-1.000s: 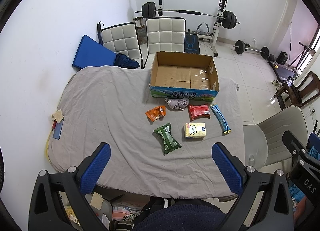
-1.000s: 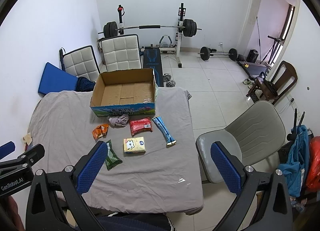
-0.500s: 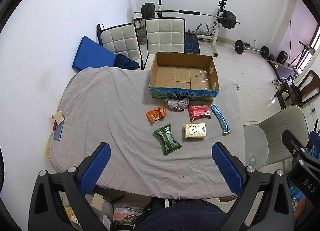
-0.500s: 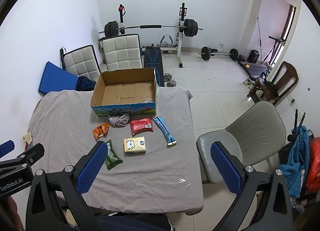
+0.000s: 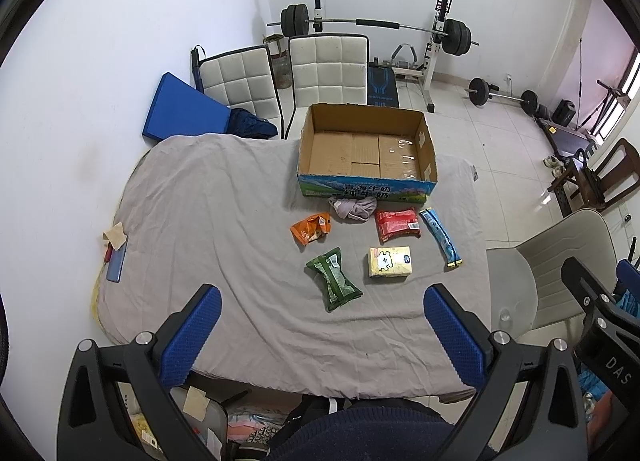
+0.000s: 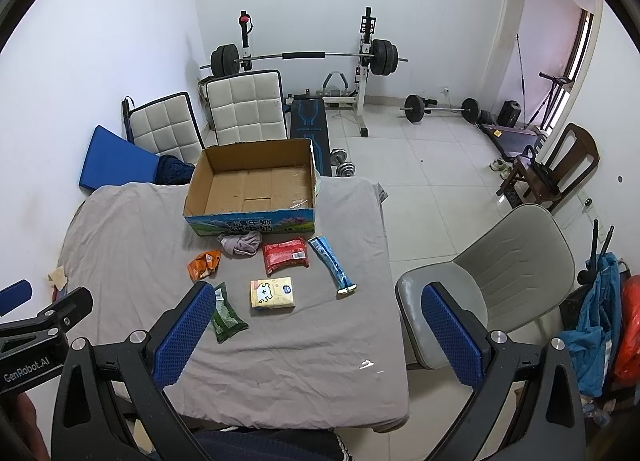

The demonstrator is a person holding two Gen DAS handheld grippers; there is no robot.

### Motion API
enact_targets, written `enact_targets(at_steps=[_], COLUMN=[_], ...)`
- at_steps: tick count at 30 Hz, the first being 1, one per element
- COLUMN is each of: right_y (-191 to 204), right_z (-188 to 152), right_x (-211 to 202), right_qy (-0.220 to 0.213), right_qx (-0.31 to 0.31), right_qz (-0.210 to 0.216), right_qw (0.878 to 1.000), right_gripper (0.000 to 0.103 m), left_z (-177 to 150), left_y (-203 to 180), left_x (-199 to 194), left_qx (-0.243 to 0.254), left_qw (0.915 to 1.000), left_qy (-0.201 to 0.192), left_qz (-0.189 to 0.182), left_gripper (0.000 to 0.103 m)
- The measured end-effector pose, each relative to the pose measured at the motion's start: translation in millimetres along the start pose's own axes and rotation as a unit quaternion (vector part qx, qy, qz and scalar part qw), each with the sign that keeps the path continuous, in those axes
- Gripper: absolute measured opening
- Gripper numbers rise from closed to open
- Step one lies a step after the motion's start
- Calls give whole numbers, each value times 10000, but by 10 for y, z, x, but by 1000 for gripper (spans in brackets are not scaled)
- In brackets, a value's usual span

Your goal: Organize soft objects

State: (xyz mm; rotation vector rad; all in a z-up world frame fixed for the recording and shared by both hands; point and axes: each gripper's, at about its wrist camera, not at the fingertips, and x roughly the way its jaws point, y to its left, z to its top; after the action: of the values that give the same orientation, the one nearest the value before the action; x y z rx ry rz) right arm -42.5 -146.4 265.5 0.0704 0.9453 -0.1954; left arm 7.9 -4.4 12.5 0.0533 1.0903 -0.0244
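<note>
An empty cardboard box [image 5: 366, 149] [image 6: 252, 185] stands at the far side of a table under a grey cloth [image 5: 224, 213] [image 6: 132, 229]. In front of it lie a grey crumpled cloth [image 5: 354, 208] [image 6: 240, 243], an orange packet [image 5: 311, 227] [image 6: 204, 263], a red packet [image 5: 397, 223] [image 6: 286, 255], a blue stick pack [image 5: 441, 237] [image 6: 332, 263], a yellow tissue pack [image 5: 390, 261] [image 6: 273, 292] and a green packet [image 5: 334, 279] [image 6: 226, 315]. My left gripper [image 5: 322, 331] is open and empty, high above the near table edge. My right gripper [image 6: 316, 327] is open and empty, high above the table's near right part.
A beige chair [image 6: 508, 265] [image 5: 552, 261] stands right of the table. Two white padded chairs [image 5: 280, 77] and a blue mat [image 5: 184, 109] stand behind it. A phone and paper [image 5: 114, 257] lie at the left edge. Weight bench and barbells [image 6: 304, 61] stand at the back wall.
Both views have shifted only slightly; the grippers stay open and the objects have not moved.
</note>
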Motion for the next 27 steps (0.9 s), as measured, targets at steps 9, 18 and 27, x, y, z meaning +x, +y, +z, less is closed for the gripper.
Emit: enact_targets(at_steps=[9,18,27], right_y=[-5,402,1203], right_z=[111,40,-458], right_x=[480,2315,4023], right_qy=[347,1447,2216], right_qx=[-62,-1724,-3884], right_qz=[116,409,845], right_qw=[9993,9735,8904], right_gripper=[103,103,103], left_z=[137,86,-293], left_y=[94,260,292], left_x=[503,1978,3189], left_qx=[-310,-530,-805], left_qw=[9992,9888,9750], left_qy=[234,1351,2043], left_qz=[8,339,335], left_gripper=[103,103,103])
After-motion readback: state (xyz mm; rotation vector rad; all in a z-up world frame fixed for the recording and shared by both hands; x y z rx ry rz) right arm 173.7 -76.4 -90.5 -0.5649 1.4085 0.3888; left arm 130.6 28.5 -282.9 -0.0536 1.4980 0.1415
